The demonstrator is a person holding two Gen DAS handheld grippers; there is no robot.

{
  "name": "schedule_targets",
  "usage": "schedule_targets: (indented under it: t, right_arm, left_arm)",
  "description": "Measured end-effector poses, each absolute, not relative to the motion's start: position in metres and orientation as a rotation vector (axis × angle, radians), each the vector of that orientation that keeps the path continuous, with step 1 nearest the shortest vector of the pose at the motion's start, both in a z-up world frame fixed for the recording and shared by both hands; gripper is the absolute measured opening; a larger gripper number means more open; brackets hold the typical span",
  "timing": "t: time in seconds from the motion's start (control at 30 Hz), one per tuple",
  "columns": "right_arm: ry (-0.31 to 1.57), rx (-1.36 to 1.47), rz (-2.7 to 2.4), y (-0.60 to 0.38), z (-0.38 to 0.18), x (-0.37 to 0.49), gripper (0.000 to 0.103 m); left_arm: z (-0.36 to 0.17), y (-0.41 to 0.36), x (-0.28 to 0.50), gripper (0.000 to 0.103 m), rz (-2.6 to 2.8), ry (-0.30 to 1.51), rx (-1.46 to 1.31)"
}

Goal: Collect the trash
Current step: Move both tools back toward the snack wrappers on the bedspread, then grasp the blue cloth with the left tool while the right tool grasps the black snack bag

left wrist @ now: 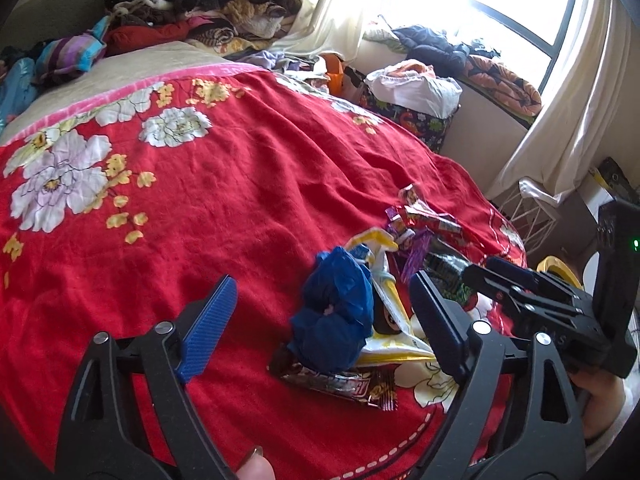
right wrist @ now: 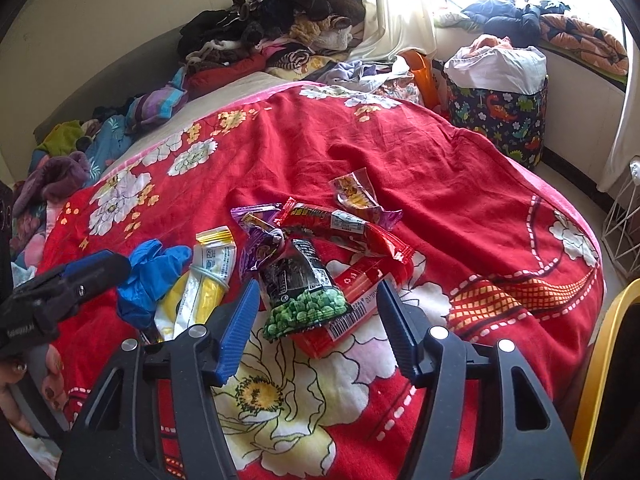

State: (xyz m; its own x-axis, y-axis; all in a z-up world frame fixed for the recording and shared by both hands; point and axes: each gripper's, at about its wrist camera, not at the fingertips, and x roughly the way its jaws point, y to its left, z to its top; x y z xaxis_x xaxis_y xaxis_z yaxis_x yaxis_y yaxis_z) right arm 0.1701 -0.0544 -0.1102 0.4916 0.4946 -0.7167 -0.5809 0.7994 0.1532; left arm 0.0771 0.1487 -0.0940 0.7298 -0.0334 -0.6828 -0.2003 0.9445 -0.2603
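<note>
A heap of trash lies on the red floral bedspread (left wrist: 248, 184). In the left wrist view my left gripper (left wrist: 324, 288) is open, its fingers either side of a crumpled blue glove (left wrist: 336, 308), with a yellow-white wrapper (left wrist: 390, 320) and a dark chocolate wrapper (left wrist: 340, 384) beside it. In the right wrist view my right gripper (right wrist: 316, 292) is open around a black green-pea snack bag (right wrist: 304, 292) lying on a red wrapper (right wrist: 352, 300). A long red wrapper (right wrist: 344, 228), a purple wrapper (right wrist: 260, 240), a small clear wrapper (right wrist: 356, 192) and the blue glove (right wrist: 152, 276) lie nearby.
Piled clothes (right wrist: 272, 28) fill the bed's far end. A dinosaur-print laundry basket (right wrist: 500, 116) stands by the window wall. A white wire stand (right wrist: 624, 224) is on the floor at right. A yellow rim (right wrist: 596, 360) shows at the right edge.
</note>
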Motion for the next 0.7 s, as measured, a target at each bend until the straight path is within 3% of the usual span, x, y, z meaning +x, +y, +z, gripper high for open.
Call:
schedule_targets:
  t: [0.13, 0.37, 0.4, 0.7]
  right_arm:
    - [0.861, -0.127, 0.654, -0.048, -0.117, 0.174, 0.045]
    - [0.867, -0.135, 0.669, -0.052, -0.120, 0.170, 0.038]
    - [0.869, -0.127, 0.672, -0.053, -0.120, 0.169, 0.033]
    - [0.862, -0.070, 0.727, -0.061, -0.112, 0.158, 0.015]
  left_arm:
    - [-0.102, 0.144, 0.081, 0.067, 0.078, 0.777, -0.334]
    - [-0.110, 0.136, 0.085, 0.028, 0.059, 0.809, -0.315]
    - [-0.110, 0.135, 0.085, 0.024, 0.057, 0.809, -0.314]
    - [-0.096, 0.133, 0.083, 0.016, 0.045, 0.767, -0.307]
